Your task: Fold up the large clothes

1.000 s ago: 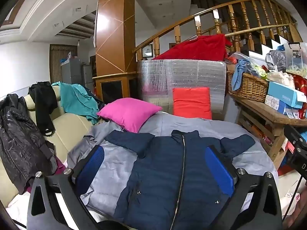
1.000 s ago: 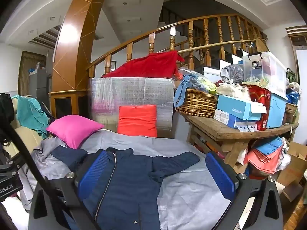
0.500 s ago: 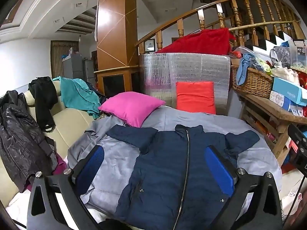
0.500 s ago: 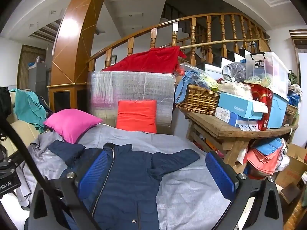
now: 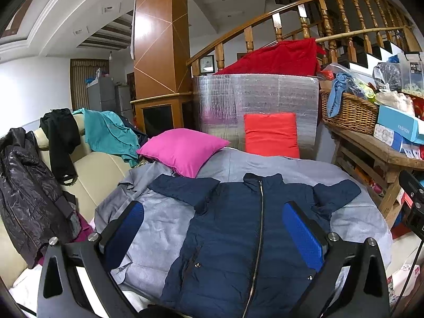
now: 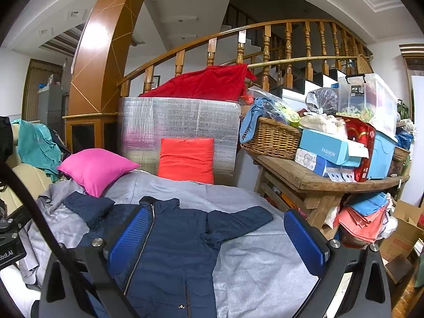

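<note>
Navy zip jacket (image 5: 238, 228) is laid face up on the grey sheet (image 5: 159, 222), lower centre of the left wrist frame, zip closed and collar toward the top of the frame. 1 sleeve is spread toward the left, the other toward the right; the same jacket is seen lower left of centre in the right wrist frame.

Left gripper (image 5: 212, 233) is held above the jacket, its 2 blue-padded fingers (image 5: 302, 233) wide apart, nothing between them.

Right gripper (image 6: 217, 241) is likewise spread wide and empty; its left pad (image 6: 129, 241) is seen over the jacket front beside the zip, its right pad over bare sheet. Contact with the fabric cannot be told in either view.

Pink cushion (image 5: 182, 149) is lying on the sheet just above the left sleeve; orange-red cushion (image 5: 270, 135) is propped against the silver foil panel (image 5: 254, 98), upper centre. Wicker basket (image 6: 270, 137) and boxes are stacked on the wooden table (image 6: 304, 179), right of frame.
</note>
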`<action>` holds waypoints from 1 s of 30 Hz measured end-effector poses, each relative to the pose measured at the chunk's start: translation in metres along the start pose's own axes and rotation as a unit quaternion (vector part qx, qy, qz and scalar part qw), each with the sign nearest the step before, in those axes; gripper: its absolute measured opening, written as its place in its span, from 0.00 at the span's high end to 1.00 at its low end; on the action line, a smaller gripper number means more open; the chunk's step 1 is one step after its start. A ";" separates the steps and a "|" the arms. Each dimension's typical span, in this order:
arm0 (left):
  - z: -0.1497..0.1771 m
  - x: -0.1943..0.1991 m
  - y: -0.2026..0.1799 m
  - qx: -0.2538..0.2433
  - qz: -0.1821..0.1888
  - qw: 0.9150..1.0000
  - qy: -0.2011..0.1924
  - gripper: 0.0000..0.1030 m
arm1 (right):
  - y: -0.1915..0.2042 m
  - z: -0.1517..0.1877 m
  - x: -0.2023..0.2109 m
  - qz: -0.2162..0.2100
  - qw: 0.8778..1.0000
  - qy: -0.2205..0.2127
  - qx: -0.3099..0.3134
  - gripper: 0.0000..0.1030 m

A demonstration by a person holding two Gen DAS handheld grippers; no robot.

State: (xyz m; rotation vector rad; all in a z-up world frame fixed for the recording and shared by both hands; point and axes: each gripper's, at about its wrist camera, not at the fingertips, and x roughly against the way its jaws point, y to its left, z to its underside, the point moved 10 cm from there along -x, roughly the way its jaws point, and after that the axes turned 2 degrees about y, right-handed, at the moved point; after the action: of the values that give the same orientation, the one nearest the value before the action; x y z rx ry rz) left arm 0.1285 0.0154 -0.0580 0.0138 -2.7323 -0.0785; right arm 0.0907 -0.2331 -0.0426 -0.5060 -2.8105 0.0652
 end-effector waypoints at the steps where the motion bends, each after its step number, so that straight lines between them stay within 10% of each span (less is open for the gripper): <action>1: 0.000 0.000 0.000 0.000 0.000 1.000 -0.001 0.00 | 0.000 0.000 0.000 0.001 1.000 0.000 0.001 0.00; 30: 0.003 -0.049 0.007 -0.002 -0.013 1.000 0.019 0.00 | 0.015 0.007 -0.053 0.001 0.999 0.031 0.014 0.00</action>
State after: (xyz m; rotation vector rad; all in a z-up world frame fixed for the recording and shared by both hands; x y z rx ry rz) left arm 0.1726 0.0235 -0.0798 0.0492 -2.6940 -0.0891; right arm 0.1412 -0.2377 -0.0649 -0.4946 -2.7439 0.0877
